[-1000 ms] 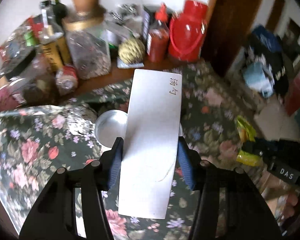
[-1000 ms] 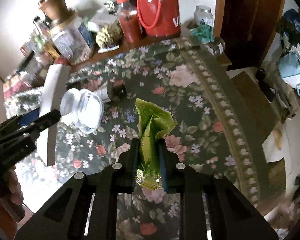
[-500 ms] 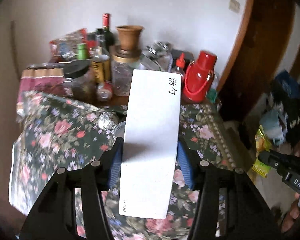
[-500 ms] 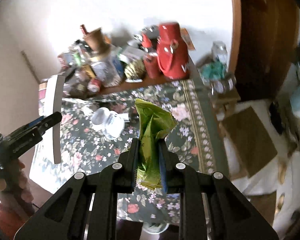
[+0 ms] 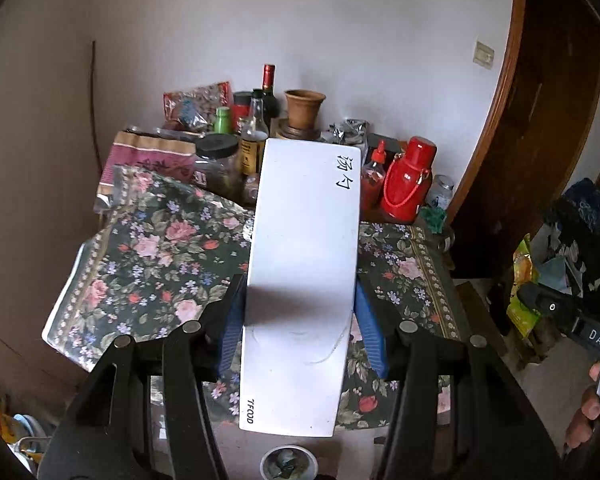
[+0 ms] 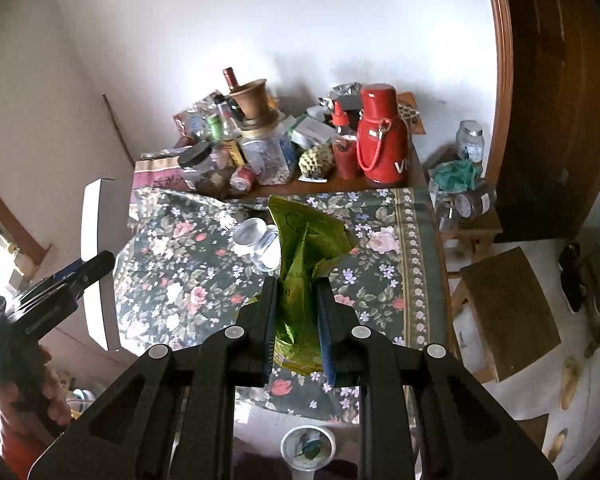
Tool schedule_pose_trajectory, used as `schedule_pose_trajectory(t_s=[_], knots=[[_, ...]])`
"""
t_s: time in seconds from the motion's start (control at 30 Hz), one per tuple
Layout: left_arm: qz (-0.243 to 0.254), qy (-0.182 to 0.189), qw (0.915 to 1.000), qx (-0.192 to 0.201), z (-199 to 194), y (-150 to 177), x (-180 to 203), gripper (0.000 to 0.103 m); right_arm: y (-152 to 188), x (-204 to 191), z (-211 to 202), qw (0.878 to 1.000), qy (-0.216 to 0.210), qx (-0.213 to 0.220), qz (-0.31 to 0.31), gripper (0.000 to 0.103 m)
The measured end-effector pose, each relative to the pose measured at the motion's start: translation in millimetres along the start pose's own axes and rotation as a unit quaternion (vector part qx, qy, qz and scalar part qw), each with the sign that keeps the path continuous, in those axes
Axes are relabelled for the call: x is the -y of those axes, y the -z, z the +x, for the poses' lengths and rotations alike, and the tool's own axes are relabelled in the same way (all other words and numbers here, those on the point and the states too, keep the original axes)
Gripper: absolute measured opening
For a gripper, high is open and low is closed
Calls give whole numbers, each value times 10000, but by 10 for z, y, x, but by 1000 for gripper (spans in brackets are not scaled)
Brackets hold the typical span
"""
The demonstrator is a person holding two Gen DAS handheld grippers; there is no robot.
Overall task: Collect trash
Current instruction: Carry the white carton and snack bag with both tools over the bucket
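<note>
My left gripper [image 5: 300, 312] is shut on a long flat white box [image 5: 304, 272] with black characters on it, held in the air in front of the table. The box also shows edge-on in the right wrist view [image 6: 96, 260]. My right gripper [image 6: 298, 320] is shut on a crumpled green snack wrapper [image 6: 308, 248], also held in the air; it shows at the right edge of the left wrist view [image 5: 522, 292]. A small white bin [image 6: 308, 446] with trash inside stands on the floor below both grippers, also seen in the left wrist view [image 5: 288, 462].
A table with a floral cloth [image 6: 188, 280] carries an overturned clear jar [image 6: 260, 240], a red thermos [image 6: 382, 136], bottles and jars at the back. A low wooden stool [image 6: 508, 304] stands to the right, and a dark wooden door [image 6: 556, 80] behind it.
Both grippers have pulled back and up from the table with the box and wrapper in them. The whole table and the floor bin have come into view.
</note>
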State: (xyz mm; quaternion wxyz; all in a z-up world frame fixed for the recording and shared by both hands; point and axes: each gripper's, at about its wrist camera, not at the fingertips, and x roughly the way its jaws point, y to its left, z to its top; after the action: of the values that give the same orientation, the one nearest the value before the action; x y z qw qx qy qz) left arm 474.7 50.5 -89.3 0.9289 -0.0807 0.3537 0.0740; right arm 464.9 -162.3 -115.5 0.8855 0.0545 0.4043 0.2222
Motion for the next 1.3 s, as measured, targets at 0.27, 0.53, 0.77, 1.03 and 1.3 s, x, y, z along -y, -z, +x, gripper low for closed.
schedule_pose_trajectory(t_s=[0.27, 0.53, 0.77, 1.03, 1.3], knots=[[154, 377, 9988, 265, -437, 153, -153, 52, 249, -346, -332, 9994, 252, 235, 61, 17], [388, 647, 9969, 209, -943, 588, -528, 52, 742, -824, -675, 9985, 461, 223, 187, 16], [448, 774, 9960, 69, -1349, 1080, -833, 52, 1321, -1187, -889, 9982, 514, 151, 275, 16], [584, 950, 9935, -210, -1570, 1487, -983, 52, 1819, -1357, -922, 9968, 598, -235, 467, 16], [534, 912, 9915, -758, -1334, 1822, -946, 52, 2193, -1182, -721, 9927, 691, -790, 596, 16]])
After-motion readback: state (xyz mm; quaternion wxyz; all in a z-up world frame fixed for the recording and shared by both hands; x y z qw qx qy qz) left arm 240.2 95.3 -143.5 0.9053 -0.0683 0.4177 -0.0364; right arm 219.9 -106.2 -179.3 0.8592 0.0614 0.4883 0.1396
